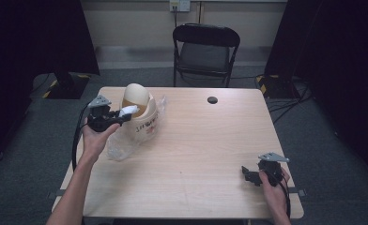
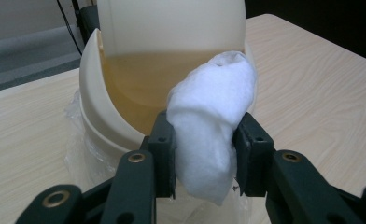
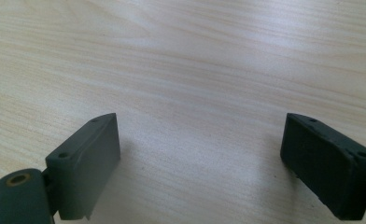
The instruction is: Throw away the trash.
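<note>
A cream bin (image 1: 137, 102) with a rounded swing lid stands at the table's far left, lined with a clear plastic bag (image 1: 126, 143) that spills toward me. My left gripper (image 1: 121, 116) is shut on a white wad of tissue (image 1: 128, 111) right at the bin's opening. In the left gripper view the tissue (image 2: 209, 121) is pinched between both jaws, its top resting against the bin's rim (image 2: 95, 102) below the lid (image 2: 172, 23). My right gripper (image 1: 249, 174) rests low at the table's near right, open, with bare wood between its jaws (image 3: 200, 158).
The wooden table (image 1: 205, 140) has a black cable grommet (image 1: 212, 100) near its far edge. A black folding chair (image 1: 205, 51) stands behind the table. Dark stands and cables flank it on the grey floor.
</note>
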